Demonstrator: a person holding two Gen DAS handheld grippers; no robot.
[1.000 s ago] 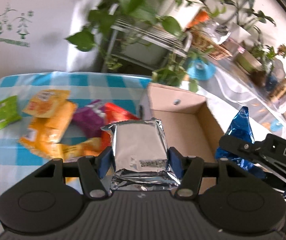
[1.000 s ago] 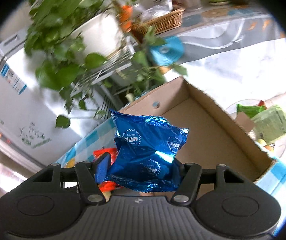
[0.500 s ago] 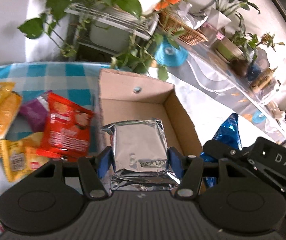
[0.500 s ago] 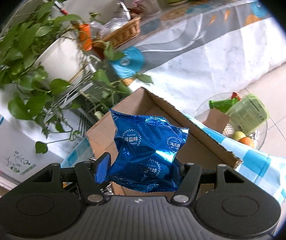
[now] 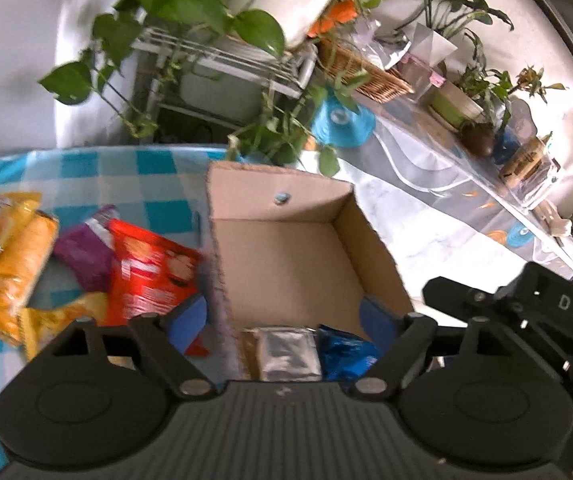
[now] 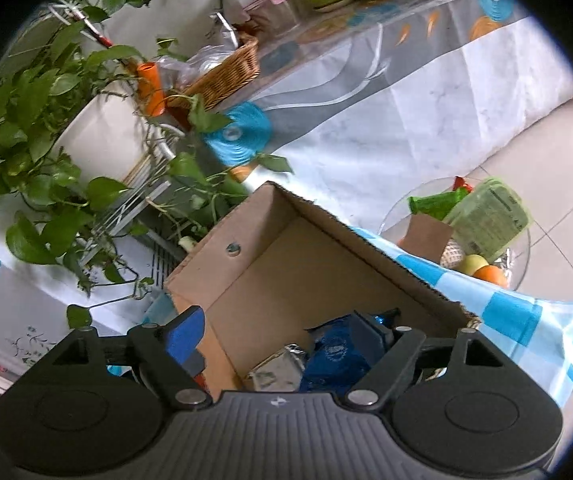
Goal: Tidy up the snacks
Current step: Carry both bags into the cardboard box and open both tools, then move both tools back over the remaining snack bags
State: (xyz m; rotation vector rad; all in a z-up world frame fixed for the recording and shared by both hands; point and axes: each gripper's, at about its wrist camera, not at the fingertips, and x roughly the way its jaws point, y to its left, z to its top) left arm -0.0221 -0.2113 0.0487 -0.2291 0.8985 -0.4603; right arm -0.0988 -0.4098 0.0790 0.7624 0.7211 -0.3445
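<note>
A silver foil packet (image 5: 289, 354) and a blue foil packet (image 5: 346, 354) lie side by side on the floor of the open cardboard box (image 5: 286, 268), at its near end. My left gripper (image 5: 282, 320) hovers over that end with its jaws opening and nothing pressed between its blue pads. The right gripper (image 6: 278, 334) is also over the box, jaws opening; the blue packet (image 6: 338, 356) and the silver packet (image 6: 276, 370) lie loose below it. Its body shows at the right edge of the left wrist view. Red (image 5: 150, 272), purple (image 5: 84, 256) and orange (image 5: 10, 256) snack packets lie left of the box.
The box stands on a table with a blue-checked cloth (image 5: 126, 172). Leafy plants (image 5: 206, 12) on a rack rise behind it. A wicker basket (image 6: 226, 72) and pots sit on a counter beyond. A glass side table with fruit (image 6: 482, 268) stands to the right.
Both grippers opened and let go of their packets: the silver and the blue one dropped into the near end of the box. Both hands shifted further over the box.
</note>
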